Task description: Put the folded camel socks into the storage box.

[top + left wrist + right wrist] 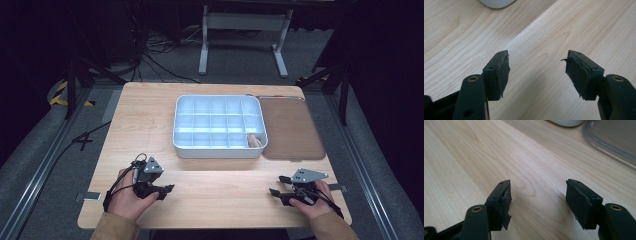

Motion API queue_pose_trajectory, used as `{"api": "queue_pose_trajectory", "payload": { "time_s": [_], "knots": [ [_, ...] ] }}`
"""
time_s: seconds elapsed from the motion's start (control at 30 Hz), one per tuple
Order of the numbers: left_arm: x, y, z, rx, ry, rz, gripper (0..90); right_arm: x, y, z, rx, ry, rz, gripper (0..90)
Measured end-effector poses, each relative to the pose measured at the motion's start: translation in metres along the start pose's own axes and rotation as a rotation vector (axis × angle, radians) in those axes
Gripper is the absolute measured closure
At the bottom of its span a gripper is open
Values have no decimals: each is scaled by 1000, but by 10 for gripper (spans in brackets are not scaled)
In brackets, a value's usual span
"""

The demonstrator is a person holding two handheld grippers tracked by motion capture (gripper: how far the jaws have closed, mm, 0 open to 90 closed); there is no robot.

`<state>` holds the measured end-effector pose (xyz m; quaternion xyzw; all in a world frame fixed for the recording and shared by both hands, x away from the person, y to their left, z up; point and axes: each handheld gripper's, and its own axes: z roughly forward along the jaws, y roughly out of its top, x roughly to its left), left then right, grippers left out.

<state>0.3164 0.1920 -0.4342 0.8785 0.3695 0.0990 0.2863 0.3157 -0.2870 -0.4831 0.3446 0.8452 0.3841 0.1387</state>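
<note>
My left gripper (167, 189) sits low over the near left of the wooden counter (150, 115), my left hand (127, 192) wrapped round it from behind, forearm coming up from the near edge; it points level across the counter toward the middle. Its jaws stand wide apart with nothing between them, just bare wood under the gap in the left gripper view. My right gripper (277, 186) mirrors it at the near right, my right hand (312, 197) gripping it, pointed inward toward the left one, the two well apart. Its jaws too are spread wide and hold nothing. The white divided tray (220, 147) lies beyond both, mid-counter, with a small tan thing in its near right compartment. A clear lid (292, 132) lies flat just beside the tray's right side.
</note>
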Motion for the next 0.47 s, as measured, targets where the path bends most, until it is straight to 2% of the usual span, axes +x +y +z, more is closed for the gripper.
{"api": "queue_pose_trajectory", "payload": {
  "time_s": [0.07, 0.17, 0.2, 0.47],
  "knots": [
    [2, -1, 2, 5, 8, 5, 362, 1, 1, 2, -2, -5, -6, 373],
    [5, -4, 4, 29, -7, 8, 360, 2, 0, 4, -15, -16, -17, 351],
    [5, -5, 7, 15, 8, 3, 359, 2, 0, 4, -14, -16, -20, 347],
    [8, -11, 12, 16, 5, 4, 357, 3, 2, 6, -7, -7, -28, 272]
  ]
}}
